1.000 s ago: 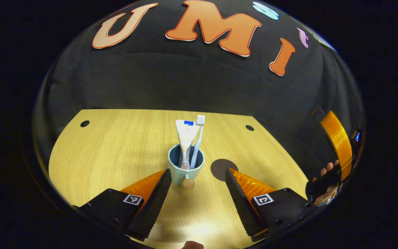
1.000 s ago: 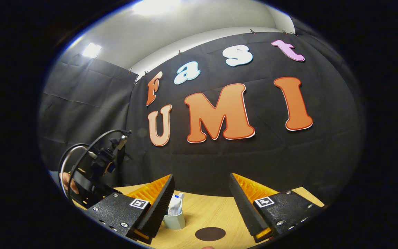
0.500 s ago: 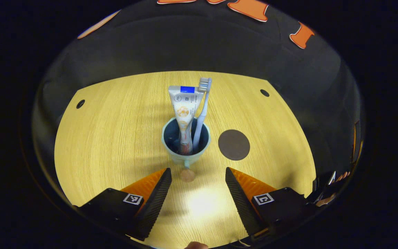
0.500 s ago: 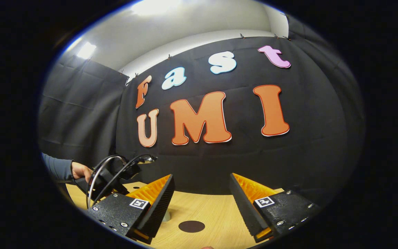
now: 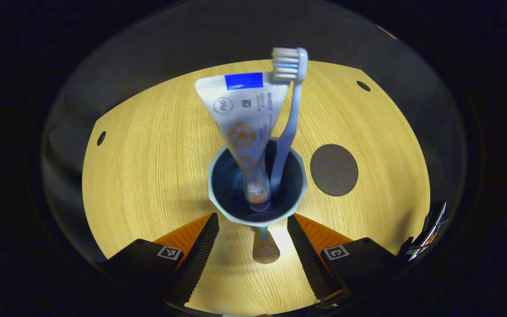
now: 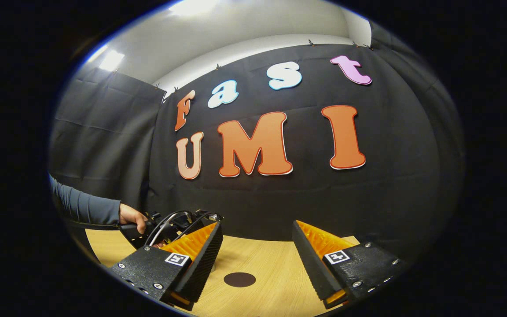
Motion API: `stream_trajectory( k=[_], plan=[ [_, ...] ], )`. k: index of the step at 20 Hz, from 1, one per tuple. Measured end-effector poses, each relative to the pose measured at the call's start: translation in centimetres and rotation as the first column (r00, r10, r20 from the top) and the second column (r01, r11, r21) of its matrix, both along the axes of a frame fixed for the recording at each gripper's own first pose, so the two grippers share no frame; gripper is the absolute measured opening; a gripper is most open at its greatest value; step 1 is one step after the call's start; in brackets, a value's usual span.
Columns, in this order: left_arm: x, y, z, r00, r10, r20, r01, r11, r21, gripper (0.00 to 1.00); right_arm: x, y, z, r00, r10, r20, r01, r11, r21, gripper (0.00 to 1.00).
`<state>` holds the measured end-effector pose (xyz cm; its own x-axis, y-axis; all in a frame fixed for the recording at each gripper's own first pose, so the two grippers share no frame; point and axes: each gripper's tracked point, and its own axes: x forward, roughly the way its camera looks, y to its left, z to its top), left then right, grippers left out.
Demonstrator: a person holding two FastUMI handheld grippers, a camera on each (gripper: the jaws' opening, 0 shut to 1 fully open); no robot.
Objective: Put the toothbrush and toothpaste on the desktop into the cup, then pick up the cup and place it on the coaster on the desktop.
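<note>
The toothpaste (image 5: 247, 127) and toothbrush (image 5: 288, 110) are standing in the cup (image 5: 257, 185) on the desk (image 5: 148, 167), so only the lift remains. The left gripper (image 5: 253, 229) is hanging over the cup handle (image 5: 264, 246), fingers wide apart, likely to grab it. The coaster (image 5: 334, 170) is lying just beside the cup. The right gripper (image 6: 257, 253) is waiting wide and empty.

Overhead glare, sharp fisheye-warped edges

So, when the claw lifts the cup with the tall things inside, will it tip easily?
Probably somewhat top-heavy: the toothpaste and toothbrush stand far above the cup rim and lean. They may shift if it tilts. The faceted wall looks smooth, perhaps slippery.
</note>
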<state>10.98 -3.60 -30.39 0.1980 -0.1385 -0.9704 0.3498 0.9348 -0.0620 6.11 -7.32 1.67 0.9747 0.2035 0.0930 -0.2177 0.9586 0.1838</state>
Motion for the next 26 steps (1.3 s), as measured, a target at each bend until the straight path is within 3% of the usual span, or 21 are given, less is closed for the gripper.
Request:
stream_trajectory(
  k=[3, 4, 7, 8, 10, 11, 13, 19, 21, 25, 26],
  plan=[
    [0.0, -0.5, -1.7, 0.999, -0.001, -0.034, 0.002, 1.0, 0.027, 0.99, 0.0, -0.3, -0.3, 1.0, -0.005, -0.005, 0.005, 1.0, -0.009, 0.96],
    [-0.3, -0.3, -2.1, 0.998, -0.004, -0.055, 0.006, 0.999, 0.048, 0.79, 0.0, -0.4, -0.4, 1.0, -0.008, -0.012, 0.008, 1.0, -0.011, 0.96],
    [-0.2, -0.4, -3.0, 0.997, -0.006, -0.075, 0.011, 0.997, 0.077, 0.78, 0.1, -0.4, -1.1, 0.999, 0.0, -0.032, 0.0, 1.0, -0.011, 0.96],
    [0.0, -0.6, -3.3, 0.997, -0.008, -0.079, 0.014, 0.997, 0.082, 0.55, 0.0, -0.1, -1.3, 0.999, 0.01, -0.042, -0.01, 1.0, -0.008, 0.96],
    [0.5, -1.1, -3.7, 0.997, -0.009, -0.075, 0.016, 0.996, 0.09, 0.39, 0.0, 0.0, -1.6, 0.999, 0.014, -0.05, -0.015, 1.0, -0.014, 0.96],
    [1.2, -1.6, -3.8, 0.997, -0.009, -0.071, 0.015, 0.996, 0.084, 0.4, 0.0, 0.1, -1.6, 0.999, 0.016, -0.051, -0.017, 1.0, -0.019, 0.96],
    [2.0, -2.4, -4.2, 0.998, -0.002, -0.056, 0.007, 0.996, 0.084, 0.32, -0.1, 0.3, -1.8, 0.998, 0.016, -0.055, -0.018, 0.999, -0.03, 0.96],
    [6.5, -6.8, -3.9, 1.0, 0.009, 0.012, -0.01, 0.998, 0.068, 0.34, -0.3, 0.2, -2.0, 0.997, 0.002, -0.074, -0.006, 0.999, -0.042, 0.96],
    [5.4, -6.4, 0.7, 1.0, 0.0, 0.028, -0.002, 0.998, 0.058, 0.28, -0.5, 0.0, -2.2, 0.997, -0.002, -0.079, -0.002, 0.999, -0.041, 0.96],
    [7.6, -11.4, 2.7, 0.998, -0.029, 0.053, 0.027, 0.999, 0.033, 0.3, -1.0, -0.5, -2.2, 0.996, -0.015, -0.085, 0.011, 0.999, -0.053, 0.96],
    [4.9, -10.4, 3.7, 0.997, -0.041, 0.06, 0.04, 0.999, 0.03, 0.3, -1.2, -0.5, -2.3, 0.996, -0.014, -0.087, 0.01, 0.999, -0.053, 0.96]
  ],
)
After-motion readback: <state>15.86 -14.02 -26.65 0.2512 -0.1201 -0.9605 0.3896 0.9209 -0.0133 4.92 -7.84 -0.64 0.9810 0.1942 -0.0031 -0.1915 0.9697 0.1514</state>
